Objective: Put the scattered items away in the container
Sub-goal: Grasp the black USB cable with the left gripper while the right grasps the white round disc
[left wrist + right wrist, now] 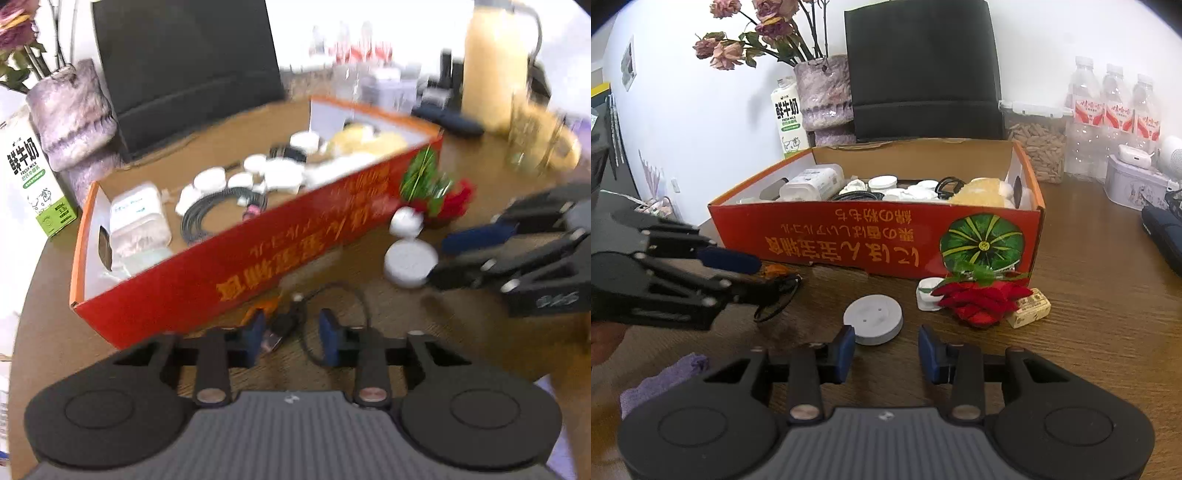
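The left hand-held gripper [291,338] straddles a black cable [332,317] lying before the red box [258,258], pads not yet pressing; a loop could slip free. The right hand-held gripper [886,349], open, hovers at the white puck [873,319]. A red flower [982,299] crowds nearby.

A cardboard box [871,236] sits mid-tabletop [1089,314], holding a coiled cable [221,214], lidded tubs and small round containers. Before it lie a round puck [873,319], a small cup [929,293], a paper rose [982,299] and, to the left, a short cable [291,325]. Behind stand a milk carton [788,118], vase [825,96] and chair [923,70]; water bottles [1115,107] line the right.
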`<state>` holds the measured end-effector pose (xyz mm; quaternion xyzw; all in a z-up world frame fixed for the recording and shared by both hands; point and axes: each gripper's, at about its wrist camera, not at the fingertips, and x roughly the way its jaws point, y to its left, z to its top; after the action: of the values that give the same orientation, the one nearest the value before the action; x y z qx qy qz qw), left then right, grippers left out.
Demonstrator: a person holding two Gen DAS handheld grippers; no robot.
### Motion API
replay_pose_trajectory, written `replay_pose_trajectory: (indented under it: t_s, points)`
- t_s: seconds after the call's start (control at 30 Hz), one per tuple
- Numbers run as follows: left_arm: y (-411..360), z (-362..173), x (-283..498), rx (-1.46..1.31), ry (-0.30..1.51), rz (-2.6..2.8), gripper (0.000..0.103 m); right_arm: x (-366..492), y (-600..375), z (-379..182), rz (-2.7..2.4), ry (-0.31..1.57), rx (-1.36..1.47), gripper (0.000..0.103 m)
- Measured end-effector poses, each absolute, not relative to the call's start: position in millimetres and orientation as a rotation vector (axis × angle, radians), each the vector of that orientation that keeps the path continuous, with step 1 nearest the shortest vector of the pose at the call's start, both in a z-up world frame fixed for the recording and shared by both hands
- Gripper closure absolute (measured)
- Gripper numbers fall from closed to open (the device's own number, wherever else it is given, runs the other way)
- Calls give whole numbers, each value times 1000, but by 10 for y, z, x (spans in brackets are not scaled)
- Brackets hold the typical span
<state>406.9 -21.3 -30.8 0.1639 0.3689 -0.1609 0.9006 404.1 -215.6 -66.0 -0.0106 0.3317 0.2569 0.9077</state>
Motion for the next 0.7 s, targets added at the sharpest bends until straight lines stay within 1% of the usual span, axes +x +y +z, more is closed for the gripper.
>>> replay_pose_trajectory:
  t_s: [0.03,0.07,0.2,0.23,0.27,0.33,0.43,0.5,0.53,0.6,0.7]
  points:
    - [-222,-328,4085,343,764,-312,76,4036,-2150,-661,529,682,-26,66]
    - [-232,-330,4083,348,760,-317,79,4031,-2146,-660,529,681,-29,66]
    - [-303,-313,4015,348,771,-366,80,4025,-2141,-664,526,681,-25,66]
    - [-320,-311,4001,352,773,-378,79,4024,-2142,-663,526,682,-22,66]
    - [-335,-316,4003,351,775,-386,74,4026,-2143,-662,527,682,-20,66]
    - [-342,-316,4080,331,789,-389,70,4020,-2137,-663,531,683,-21,66]
    - [-336,-311,4222,274,834,-406,71,4010,-2116,-665,536,680,-28,66]
    - [-359,-307,4238,254,845,-430,80,4010,-2117,-664,539,674,-24,65]
    - [-375,-308,4224,251,846,-446,90,4016,-2117,-666,545,673,-18,65]
    - [-430,-308,4162,271,838,-444,90,4033,-2110,-670,549,672,-13,62]
    - [-458,-290,4020,286,821,-403,90,4055,-2057,-665,547,667,-24,62]
